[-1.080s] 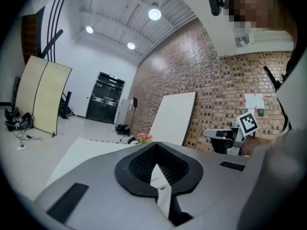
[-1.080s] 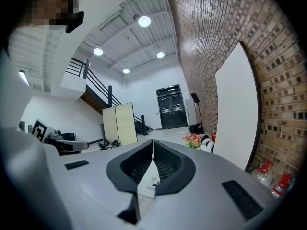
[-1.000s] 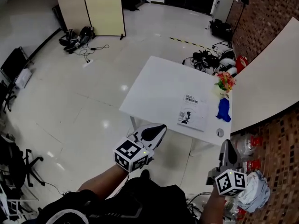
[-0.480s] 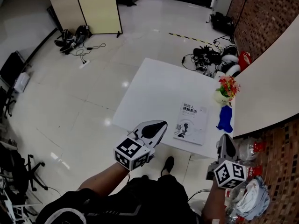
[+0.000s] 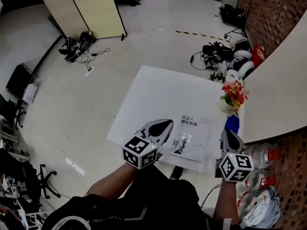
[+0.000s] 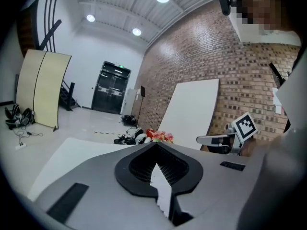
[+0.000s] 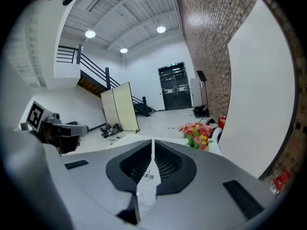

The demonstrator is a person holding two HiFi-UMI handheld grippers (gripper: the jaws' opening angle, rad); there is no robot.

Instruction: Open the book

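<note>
Jaws pressed together on nothing, the left gripper (image 5: 163,125) hangs over the near left part of the white tabletop (image 5: 153,87). Just right of it the book (image 5: 191,139) lies closed, cover up, close to the tabletop's front edge. Past the book's right side is the right gripper (image 5: 227,136), also closed tight and empty. Flowers (image 5: 233,94) stand at the tabletop's right edge, farther back.

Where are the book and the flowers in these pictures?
book (image 5: 190,137), head view, middle of its cover.
flowers (image 5: 234,93), head view, on the blooms.
</note>
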